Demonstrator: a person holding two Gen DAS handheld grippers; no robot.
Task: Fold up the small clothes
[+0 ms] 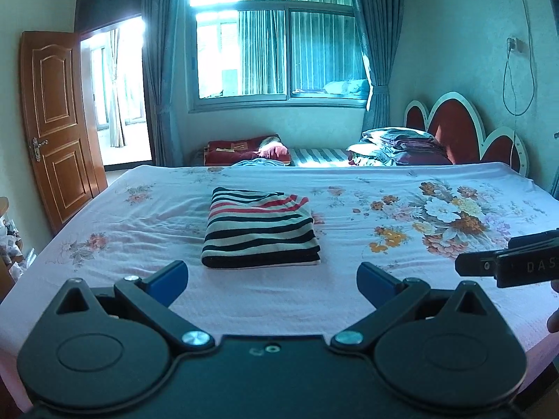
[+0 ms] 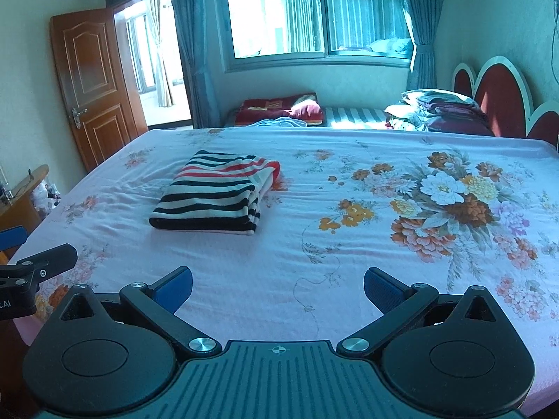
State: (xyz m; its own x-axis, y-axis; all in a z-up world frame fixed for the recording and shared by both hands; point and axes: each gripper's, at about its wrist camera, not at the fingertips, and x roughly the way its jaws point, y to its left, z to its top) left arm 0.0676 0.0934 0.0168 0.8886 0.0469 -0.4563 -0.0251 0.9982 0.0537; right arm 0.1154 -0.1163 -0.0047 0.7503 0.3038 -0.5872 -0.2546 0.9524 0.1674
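A small striped garment (image 1: 260, 231), black, white and red, lies folded into a neat rectangle on the pink floral bedsheet (image 1: 349, 279). It also shows in the right wrist view (image 2: 215, 192), left of centre. My left gripper (image 1: 271, 281) is open and empty, held above the near part of the bed, just short of the garment. My right gripper (image 2: 277, 288) is open and empty, to the right of the garment and apart from it. The right gripper's side shows at the right edge of the left wrist view (image 1: 506, 262).
The bed's red and white headboard (image 1: 454, 122) stands at the right with stacked bedding (image 1: 394, 146) before it. A second bed with a red blanket (image 1: 244, 150) lies beyond, under the window. A wooden door (image 1: 56, 118) stands open at the left. A wooden side table (image 2: 21, 195) flanks the bed.
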